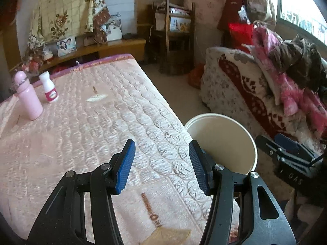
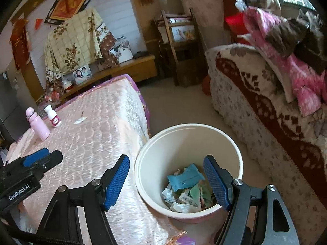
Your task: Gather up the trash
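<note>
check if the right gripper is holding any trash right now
No, the right gripper stands open and empty above the bin, with the trash lying at the bottom.

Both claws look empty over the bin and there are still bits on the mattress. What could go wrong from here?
1. The pink bottle and white bottle stand upright by the small scraps; reaching there may knock them over.
2. The scraps lie flat on the quilted mattress; a claw may pinch fabric instead.
3. The bin sits tight against the mattress edge; the right claw or left claw may bump its rim.
</note>
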The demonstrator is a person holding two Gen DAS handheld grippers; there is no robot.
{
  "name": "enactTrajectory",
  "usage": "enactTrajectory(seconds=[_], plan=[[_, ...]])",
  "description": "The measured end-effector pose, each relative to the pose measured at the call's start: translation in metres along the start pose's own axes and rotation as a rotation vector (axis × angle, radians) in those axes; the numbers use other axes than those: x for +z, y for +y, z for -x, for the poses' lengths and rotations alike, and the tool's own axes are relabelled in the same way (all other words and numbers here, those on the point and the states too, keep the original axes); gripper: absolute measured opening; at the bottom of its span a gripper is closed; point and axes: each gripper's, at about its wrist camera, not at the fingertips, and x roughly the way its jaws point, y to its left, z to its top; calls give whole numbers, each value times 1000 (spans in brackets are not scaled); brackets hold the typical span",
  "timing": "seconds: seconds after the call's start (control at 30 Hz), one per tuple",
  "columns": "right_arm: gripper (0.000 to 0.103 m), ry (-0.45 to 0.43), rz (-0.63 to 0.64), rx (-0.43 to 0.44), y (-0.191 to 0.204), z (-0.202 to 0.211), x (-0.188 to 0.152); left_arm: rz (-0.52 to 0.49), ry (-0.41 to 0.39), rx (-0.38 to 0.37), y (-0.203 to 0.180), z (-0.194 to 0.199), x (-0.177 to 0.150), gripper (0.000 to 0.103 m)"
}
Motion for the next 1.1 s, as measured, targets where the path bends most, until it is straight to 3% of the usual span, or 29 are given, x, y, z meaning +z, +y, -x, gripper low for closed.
enactTrajectory(seconds=[0.3,0.57,0.67,1.1], plan=[[73,-112,28,-62,33,52,0,-4,-113,13,10,52,-2,53],[82,-224,62,-118,55,101,-1,0,-200,-18,11,88,-8,53],[87,-256,67,-142,62,116,-1,1,-216,-30,11,97,-10,53],[88,-307,77,-152,76,149,-4,6,-252,-43,10,117,-13,53]])
